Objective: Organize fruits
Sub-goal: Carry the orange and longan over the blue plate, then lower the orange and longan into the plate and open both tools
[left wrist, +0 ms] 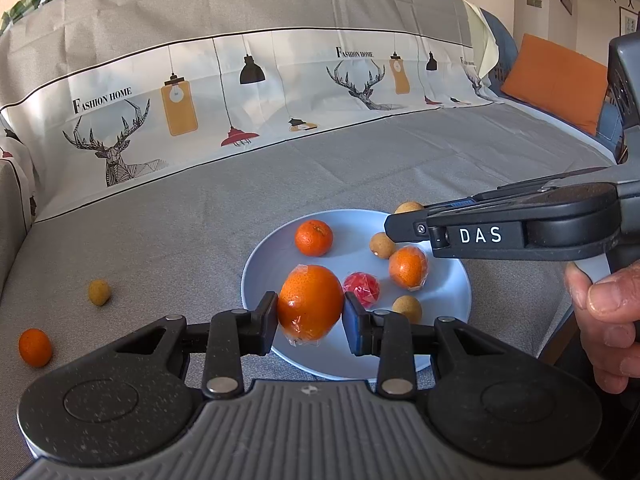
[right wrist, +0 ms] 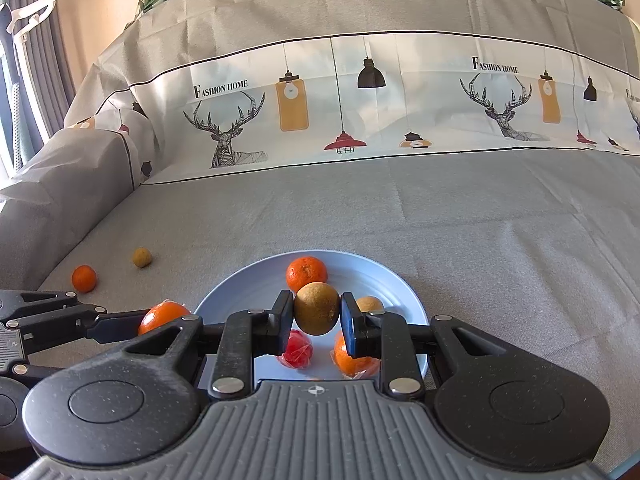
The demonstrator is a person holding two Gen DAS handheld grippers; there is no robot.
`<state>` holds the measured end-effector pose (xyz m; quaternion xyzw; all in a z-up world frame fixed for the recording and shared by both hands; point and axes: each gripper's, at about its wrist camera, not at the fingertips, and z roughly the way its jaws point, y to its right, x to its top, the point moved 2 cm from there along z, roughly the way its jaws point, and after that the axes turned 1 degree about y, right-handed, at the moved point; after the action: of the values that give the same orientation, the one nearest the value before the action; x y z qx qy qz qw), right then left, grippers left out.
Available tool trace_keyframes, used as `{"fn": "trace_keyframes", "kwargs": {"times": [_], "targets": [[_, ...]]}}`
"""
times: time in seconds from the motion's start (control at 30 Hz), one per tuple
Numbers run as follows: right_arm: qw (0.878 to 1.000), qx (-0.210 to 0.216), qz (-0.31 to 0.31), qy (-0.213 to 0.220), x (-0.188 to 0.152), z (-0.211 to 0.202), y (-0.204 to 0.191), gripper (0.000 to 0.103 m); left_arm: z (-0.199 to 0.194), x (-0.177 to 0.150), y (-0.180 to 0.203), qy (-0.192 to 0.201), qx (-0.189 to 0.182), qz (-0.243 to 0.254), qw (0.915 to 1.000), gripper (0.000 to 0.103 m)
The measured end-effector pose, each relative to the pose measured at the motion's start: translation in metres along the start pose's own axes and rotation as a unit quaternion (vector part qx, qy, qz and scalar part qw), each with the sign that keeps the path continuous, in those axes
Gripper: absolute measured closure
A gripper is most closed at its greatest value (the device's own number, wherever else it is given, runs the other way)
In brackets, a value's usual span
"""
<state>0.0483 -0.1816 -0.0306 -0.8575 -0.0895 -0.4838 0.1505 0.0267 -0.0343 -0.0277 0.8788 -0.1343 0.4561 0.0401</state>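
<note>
A light blue plate (left wrist: 272, 256) lies on the grey sofa cover; it also shows in the right wrist view (right wrist: 240, 292). My left gripper (left wrist: 310, 308) is shut on a plastic-wrapped orange (left wrist: 310, 300) over the plate's near-left rim. My right gripper (right wrist: 316, 312) is shut on a brown longan (right wrist: 317, 307) above the plate. On the plate lie a bare tangerine (left wrist: 314, 237), a wrapped orange (left wrist: 408, 267), a wrapped red fruit (left wrist: 362, 289) and brown longans (left wrist: 407, 308).
A small orange (left wrist: 35, 347) and a brown longan (left wrist: 99, 292) lie loose on the sofa seat left of the plate. The printed backrest cover rises behind. An orange cushion (left wrist: 556, 80) sits far right. The sofa arm (right wrist: 60, 184) stands at the left.
</note>
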Motion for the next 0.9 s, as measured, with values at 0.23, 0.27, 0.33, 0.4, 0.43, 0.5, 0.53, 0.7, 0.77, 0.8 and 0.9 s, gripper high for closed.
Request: {"fn": "trace_keyframes", "kwargs": {"times": [0.23, 0.27, 0.33, 0.4, 0.43, 0.5, 0.53, 0.7, 0.77, 0.8, 0.9], "targets": [[1.000, 0.000, -0.002, -0.002, -0.0020, 0.0003, -0.0027, 0.077, 0.0004, -0.0003, 0.0008, -0.001, 0.000, 0.000, 1.0000, 0.065], [1.000, 0.000, -0.002, -0.002, -0.0020, 0.0005, -0.0029, 0.077, 0.0004, -0.0003, 0.0008, -0.001, 0.000, 0.000, 1.0000, 0.065], [1.000, 0.000, -0.004, -0.003, -0.0018, 0.0012, -0.0026, 0.077, 0.0007, -0.0005, 0.0012, -0.001, 0.000, 0.000, 1.0000, 0.065], [1.000, 0.001, -0.004, -0.004, -0.0018, 0.0013, -0.0019, 0.077, 0.0007, -0.0005, 0.0013, -0.001, 0.000, 0.000, 1.0000, 0.065], [1.000, 0.001, -0.005, -0.004, -0.0018, 0.0013, -0.0017, 0.077, 0.0008, -0.0005, 0.0012, -0.001, 0.000, 0.000, 1.0000, 0.065], [1.000, 0.001, -0.005, -0.005, -0.0012, 0.0017, -0.0017, 0.077, 0.0008, -0.0004, 0.0012, -0.001, 0.000, 0.000, 1.0000, 0.065], [1.000, 0.001, -0.005, -0.005, -0.0012, 0.0017, -0.0017, 0.077, 0.0009, -0.0004, 0.0012, -0.001, 0.000, 0.000, 1.0000, 0.065], [1.000, 0.001, -0.006, -0.006, -0.0020, 0.0019, -0.0026, 0.077, 0.0010, -0.0002, 0.0013, -0.001, 0.000, 0.000, 1.0000, 0.065], [1.000, 0.001, -0.007, -0.007, -0.0024, 0.0020, -0.0032, 0.077, 0.0009, -0.0002, 0.0014, -0.001, 0.000, -0.001, 1.0000, 0.065], [1.000, 0.001, -0.007, -0.008, -0.0021, 0.0025, -0.0035, 0.077, 0.0009, -0.0002, 0.0014, -0.001, 0.000, -0.001, 1.0000, 0.065], [1.000, 0.002, -0.008, -0.008, -0.0025, 0.0026, -0.0039, 0.077, 0.0010, -0.0001, 0.0012, -0.001, 0.000, 0.000, 1.0000, 0.065]]}}
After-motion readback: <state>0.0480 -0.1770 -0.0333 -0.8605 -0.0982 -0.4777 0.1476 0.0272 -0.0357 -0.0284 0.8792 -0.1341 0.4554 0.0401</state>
